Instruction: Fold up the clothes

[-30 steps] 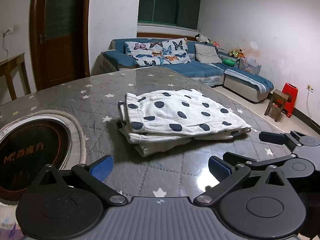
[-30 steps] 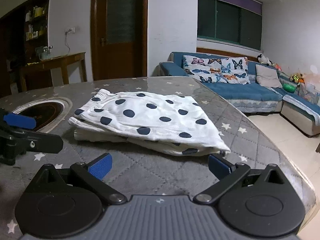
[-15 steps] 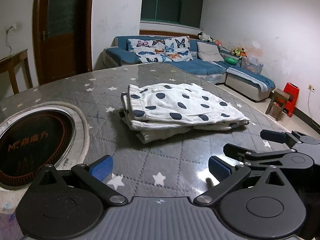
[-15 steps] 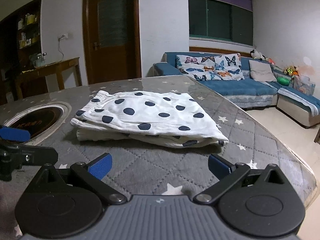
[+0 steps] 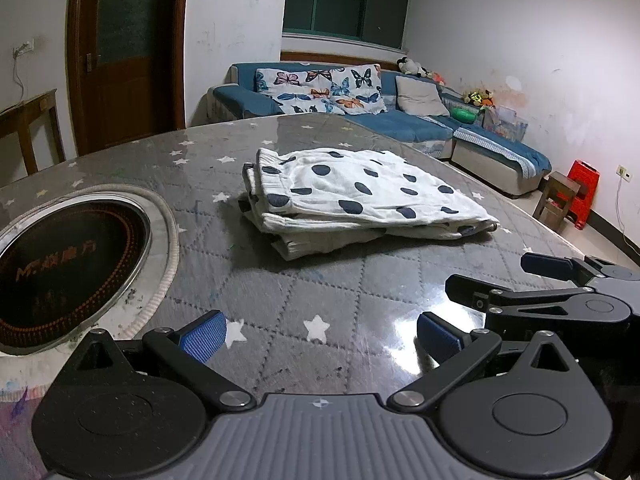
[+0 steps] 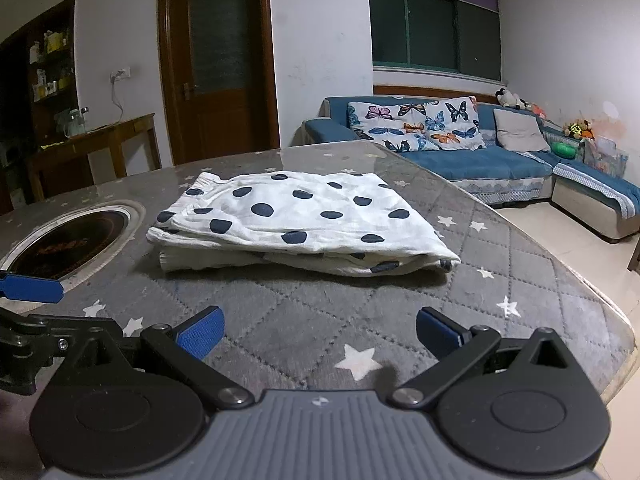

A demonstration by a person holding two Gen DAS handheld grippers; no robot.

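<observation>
Folded polka-dot garment lies flat on the desk, right of the inset round burner, touched by neither tool. Left gripper jaws spread, empty, short of the cloth. Right gripper likewise spread and empty. Left wrist view shows the red stool by the wall; only the right wrist view shows the shelf and side table.

Round table w/ grey star cover; folded dotted garment & inset burner on it.
</observation>
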